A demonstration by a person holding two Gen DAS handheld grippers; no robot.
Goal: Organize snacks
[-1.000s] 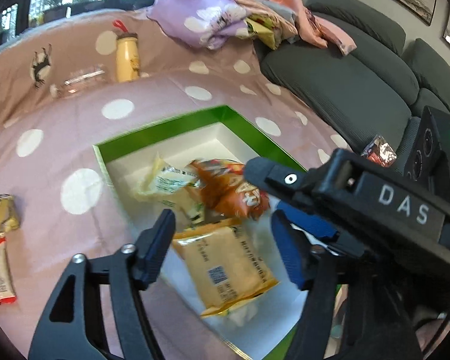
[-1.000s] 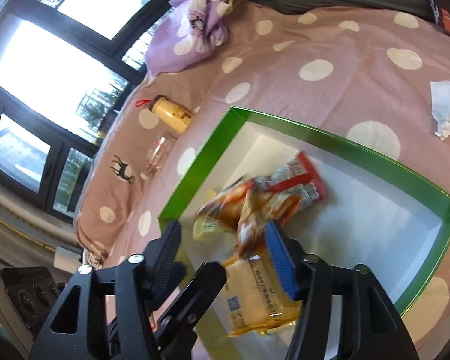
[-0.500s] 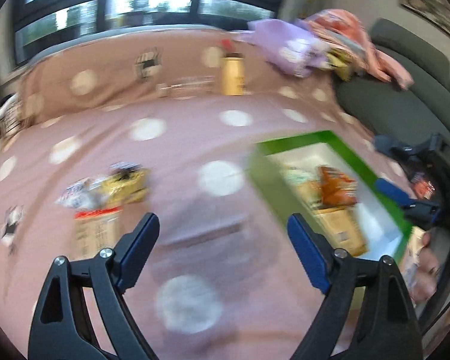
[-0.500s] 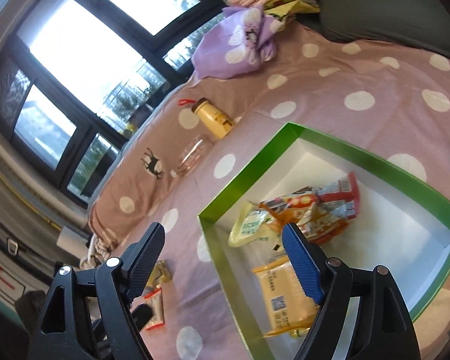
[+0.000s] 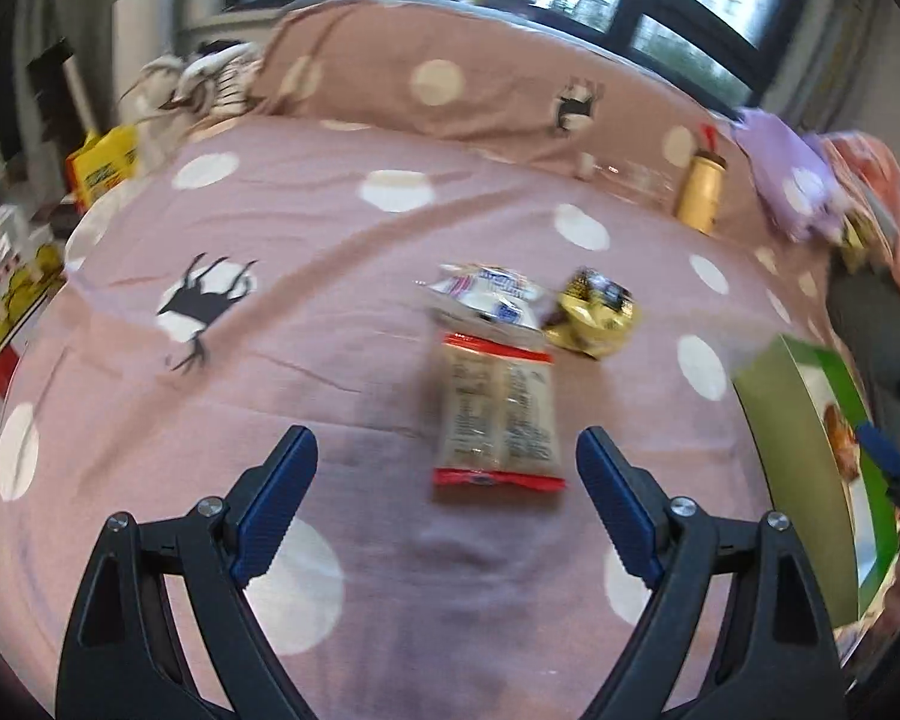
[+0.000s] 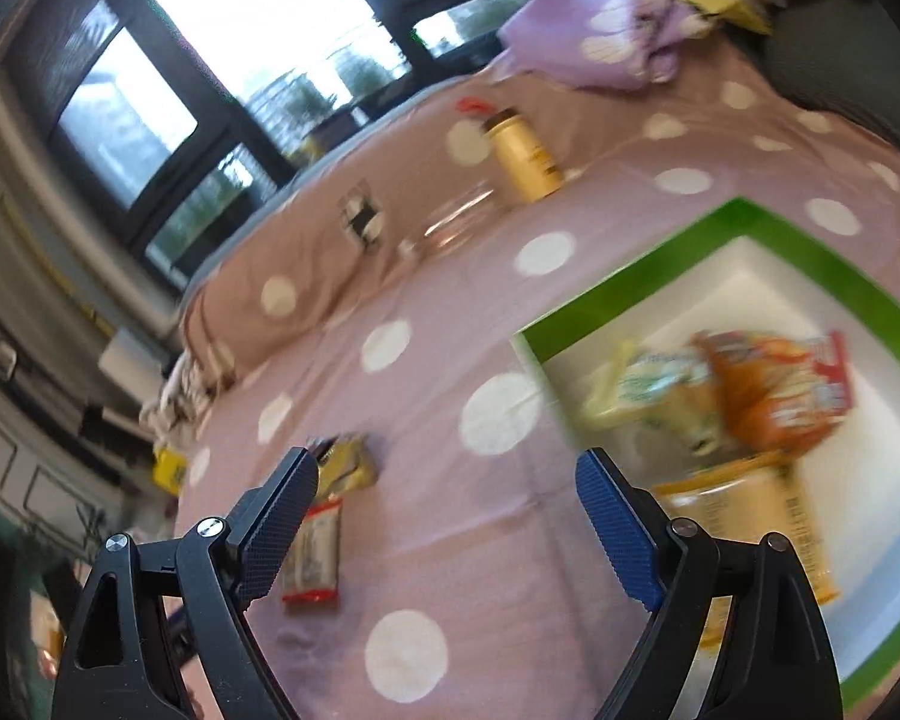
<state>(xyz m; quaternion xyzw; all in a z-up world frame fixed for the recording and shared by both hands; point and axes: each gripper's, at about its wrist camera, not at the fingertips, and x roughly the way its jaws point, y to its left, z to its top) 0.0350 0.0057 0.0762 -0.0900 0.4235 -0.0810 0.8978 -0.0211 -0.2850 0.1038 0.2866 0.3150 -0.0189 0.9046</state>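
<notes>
Now the left hand-held gripper (image 5: pixel 447 480) is hanging over a pink polka-dot cloth (image 5: pixel 306 300) with its jaws standing wide and nothing between the blue pads, which are pressing on nothing. Just beyond its fingertips, toward twelve o'clock, a clear cracker packet with red ends (image 5: pixel 498 414) is lying flat on the cloth. A white snack pouch (image 5: pixel 486 300) is touching the packet's far end, and a gold wrapper (image 5: pixel 597 315) is sitting just beside that pouch at about one o'clock. At three o'clock in the left wrist view, the green-walled box (image 5: pixel 798 420) is showing its near side, well apart from the three loose snacks. The right hand-held gripper (image 6: pixel 447 525) is also empty, and its jaws are opening at this moment with only cloth between them. In its view the green box (image 6: pixel 642 282) is lying at about two o'clock, white inside, holding an orange chip bag (image 6: pixel 768 396), a pale green-printed pouch (image 6: pixel 648 384) and a yellow cracker pack (image 6: pixel 750 510), all blurred. The red-ended packet (image 6: pixel 315 552) and the gold wrapper (image 6: pixel 345 468) are showing at about ten o'clock, beside the left finger. A yellow bottle (image 6: pixel 525 159) is lying on the cloth at twelve o'clock with a clear glass (image 6: pixel 459 216) just beside it.
</notes>
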